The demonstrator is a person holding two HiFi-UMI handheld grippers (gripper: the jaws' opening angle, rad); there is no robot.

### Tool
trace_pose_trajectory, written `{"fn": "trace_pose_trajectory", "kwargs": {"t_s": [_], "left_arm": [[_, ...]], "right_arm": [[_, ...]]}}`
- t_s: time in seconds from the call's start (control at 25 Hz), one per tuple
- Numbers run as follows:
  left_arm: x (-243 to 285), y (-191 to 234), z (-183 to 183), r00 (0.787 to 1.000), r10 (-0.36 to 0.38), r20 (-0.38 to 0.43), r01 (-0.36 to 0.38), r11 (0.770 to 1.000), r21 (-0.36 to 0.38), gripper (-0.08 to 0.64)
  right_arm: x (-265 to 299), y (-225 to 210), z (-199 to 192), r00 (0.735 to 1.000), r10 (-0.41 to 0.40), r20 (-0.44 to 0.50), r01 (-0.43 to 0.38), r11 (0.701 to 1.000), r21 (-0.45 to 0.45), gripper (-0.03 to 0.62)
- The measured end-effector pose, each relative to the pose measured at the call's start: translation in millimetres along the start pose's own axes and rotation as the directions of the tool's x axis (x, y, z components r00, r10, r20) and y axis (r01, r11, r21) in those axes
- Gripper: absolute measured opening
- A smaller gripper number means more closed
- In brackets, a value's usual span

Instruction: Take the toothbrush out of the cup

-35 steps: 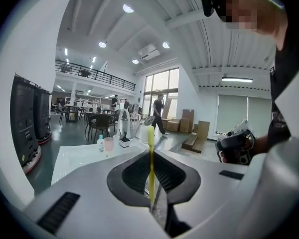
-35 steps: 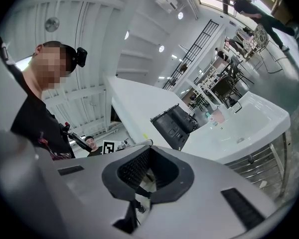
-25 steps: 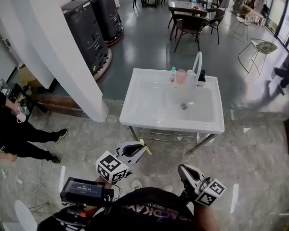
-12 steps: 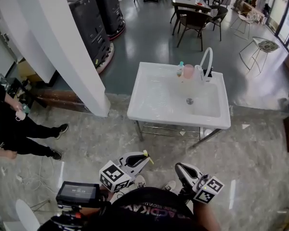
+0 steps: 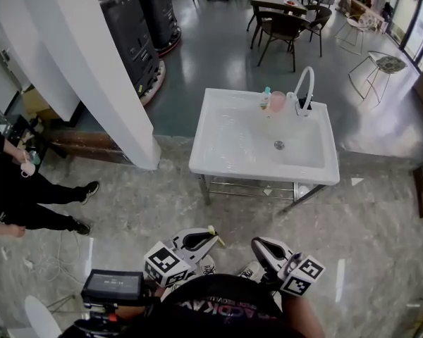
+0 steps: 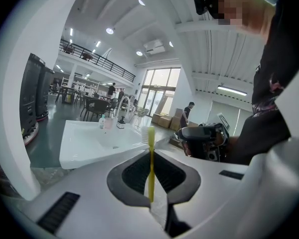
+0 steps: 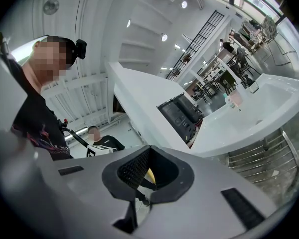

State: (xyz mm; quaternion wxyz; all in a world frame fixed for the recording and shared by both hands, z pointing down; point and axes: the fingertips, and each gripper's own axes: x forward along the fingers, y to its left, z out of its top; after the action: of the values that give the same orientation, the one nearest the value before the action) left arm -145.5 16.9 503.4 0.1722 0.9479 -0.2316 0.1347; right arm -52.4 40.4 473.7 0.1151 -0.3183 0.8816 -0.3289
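My left gripper (image 5: pixel 209 237) is shut on a yellow toothbrush (image 6: pixel 151 164), whose white bristle head sticks up past the jaws; its yellow tip (image 5: pixel 213 231) shows in the head view. Both grippers hang close to my body, well short of the white sink (image 5: pixel 218 146). A pink cup (image 5: pixel 277 101) stands on the sink's far rim beside the white faucet (image 5: pixel 308 84); it looks small and far in the left gripper view as cup (image 6: pixel 108 124). My right gripper (image 5: pixel 258 244) has its jaws together (image 7: pixel 139 200) with nothing held between them.
A small bottle (image 5: pixel 266 98) stands left of the cup. A white column (image 5: pixel 92 76) and black machines (image 5: pixel 137 27) rise at the left. A person in black (image 5: pixel 14 189) sits at the far left. Tables and chairs (image 5: pixel 285 23) fill the back.
The sink has slid further away and to the right in the head view. Both grippers stay low by my body, the left still shut on the toothbrush.
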Motion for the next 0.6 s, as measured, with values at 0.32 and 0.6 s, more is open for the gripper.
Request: {"fn": "trace_pose_trajectory", "kwargs": {"t_s": [0.32,0.6], "left_arm": [[6,-4,7,1.000,-0.015,0.015,0.015,0.999,0.033,0.023],[22,-11,9,0.999,-0.045,0.009,0.044,0.998,0.036,0.023]], "right_arm": [[-3,2,6,1.000,-0.008,0.004,0.008,0.999,-0.033,0.009],[-15,-5,13,0.999,-0.026,0.019,0.027,0.999,-0.043,0.009]]}}
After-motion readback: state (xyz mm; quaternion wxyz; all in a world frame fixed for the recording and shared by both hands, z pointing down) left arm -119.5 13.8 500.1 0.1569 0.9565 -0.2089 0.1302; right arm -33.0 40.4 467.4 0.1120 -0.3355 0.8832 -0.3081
